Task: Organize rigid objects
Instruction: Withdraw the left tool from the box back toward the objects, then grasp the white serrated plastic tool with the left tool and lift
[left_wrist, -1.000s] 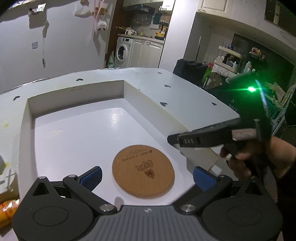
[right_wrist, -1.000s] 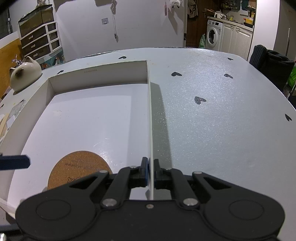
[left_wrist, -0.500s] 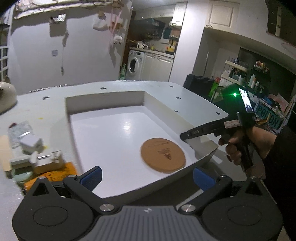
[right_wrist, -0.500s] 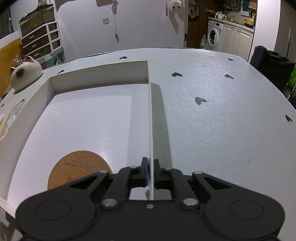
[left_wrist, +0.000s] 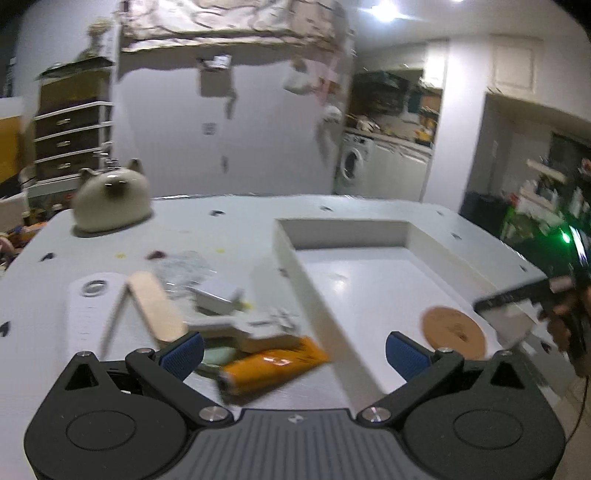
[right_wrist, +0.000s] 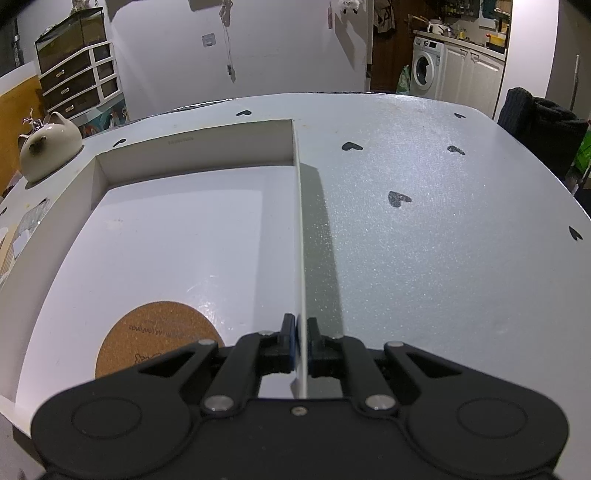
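The right gripper (right_wrist: 301, 345) is clamped tight on the thin right-hand wall of the white tray (right_wrist: 298, 229), one finger inside the wall, one outside. Inside the tray, the round cork coaster (right_wrist: 157, 338) is seen lying flat on the floor, just left of that grip, near the closest edge.

The left gripper (left_wrist: 293, 350) is held wide apart with nothing between its blue pads (left_wrist: 183, 351), hovering above the table (left_wrist: 229, 236) off the tray's left side. Just under it a blurry pile is spotted: an orange tube (left_wrist: 269, 365), a flat wooden stick (left_wrist: 157, 308), a white remote-looking slab (left_wrist: 86, 314) and some small white bits that can't really be made out.

Further back on the left, a cream cat-shaped ceramic pot (left_wrist: 110, 201) is parked on the table. Little black hearts (right_wrist: 398, 198) are scattered over the grey tabletop.
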